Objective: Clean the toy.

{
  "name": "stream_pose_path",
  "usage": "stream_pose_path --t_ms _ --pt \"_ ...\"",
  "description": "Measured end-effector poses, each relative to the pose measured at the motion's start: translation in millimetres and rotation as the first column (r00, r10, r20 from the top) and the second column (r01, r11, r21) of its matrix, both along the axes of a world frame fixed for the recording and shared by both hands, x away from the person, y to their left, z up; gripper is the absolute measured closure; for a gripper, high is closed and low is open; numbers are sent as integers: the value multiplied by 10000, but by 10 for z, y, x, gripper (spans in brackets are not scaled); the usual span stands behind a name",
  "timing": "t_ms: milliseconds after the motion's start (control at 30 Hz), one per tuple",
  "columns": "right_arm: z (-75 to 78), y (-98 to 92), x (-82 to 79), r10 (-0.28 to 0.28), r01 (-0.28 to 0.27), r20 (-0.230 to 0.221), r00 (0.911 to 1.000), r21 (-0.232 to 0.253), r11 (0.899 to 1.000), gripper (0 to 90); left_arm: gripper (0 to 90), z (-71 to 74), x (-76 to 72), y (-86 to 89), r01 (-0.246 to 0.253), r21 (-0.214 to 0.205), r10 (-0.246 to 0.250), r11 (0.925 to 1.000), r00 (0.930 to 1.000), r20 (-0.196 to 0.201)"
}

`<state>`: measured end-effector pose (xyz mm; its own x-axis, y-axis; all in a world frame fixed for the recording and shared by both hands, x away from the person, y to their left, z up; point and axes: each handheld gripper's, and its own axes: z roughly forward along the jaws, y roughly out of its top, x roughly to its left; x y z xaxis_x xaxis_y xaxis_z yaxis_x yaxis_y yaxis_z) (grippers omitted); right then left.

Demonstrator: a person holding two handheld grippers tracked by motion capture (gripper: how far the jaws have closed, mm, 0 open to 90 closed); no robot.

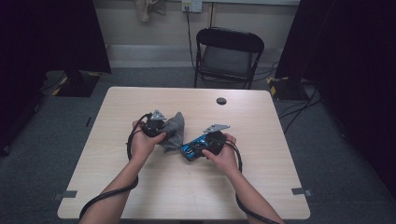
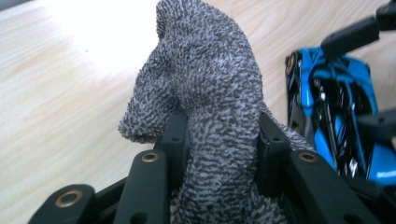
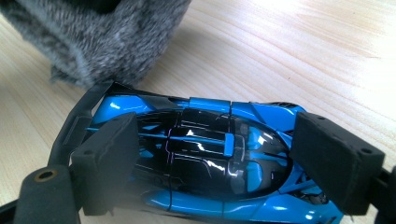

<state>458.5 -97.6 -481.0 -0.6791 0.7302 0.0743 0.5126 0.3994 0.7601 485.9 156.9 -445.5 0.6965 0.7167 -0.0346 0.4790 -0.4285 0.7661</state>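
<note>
I had my left gripper [image 1: 164, 125] clenched on a grey knitted cloth [image 1: 173, 130]; in the left gripper view the two black jaws pinched the bunched cloth [image 2: 210, 93] between them, its loose end rising up above the pads. From the high view the cloth hung at the middle of the light wooden table [image 1: 140, 186], just beside my left hand [image 1: 142, 142]. My right gripper [image 1: 198, 145] was grasping a blue and black toy sports car [image 1: 192, 148]. In the right gripper view the jaws stood at either end of the car [image 3: 205, 158], one at its rear wing and the other at its nose, both pads touching the bodywork, and the car lay across between them above the tabletop [image 3: 303, 56]. The cloth [image 3: 93, 37] sat just beyond the car's rear wing there; I could not tell whether the two touched. In the left gripper view the car [image 2: 336, 121] lay just to the right of the cloth. My right hand [image 1: 224, 154] held its gripper near the table's middle, close to my left. Beyond the far edge of the table stood a black folding chair [image 1: 228, 56].
</note>
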Motion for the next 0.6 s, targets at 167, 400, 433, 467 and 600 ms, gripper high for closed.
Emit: stream_pose_path --t_ms 167,400,433,467,600 --pt "4 2 5 24 -24 -38 10000 -32 10000 152 635 98 140 -139 91 211 -95 9997 9998 169" --pt "3 0 11 80 -80 -40 10000 -17 10000 152 635 30 325 -352 194 200 -198 9996 9996 182" --pt "1 -1 10 86 -86 -25 10000 -15 10000 152 635 12 352 -378 218 250 -223 9995 9996 171" --pt "-1 -3 10 89 -89 0 10000 -2 10000 152 634 -6 374 -404 197 200 -201 9996 9996 213" --pt "1 -5 17 159 -159 -31 9999 5 9999 153 634 -43 443 -525 261 193 -267 9995 9991 319"
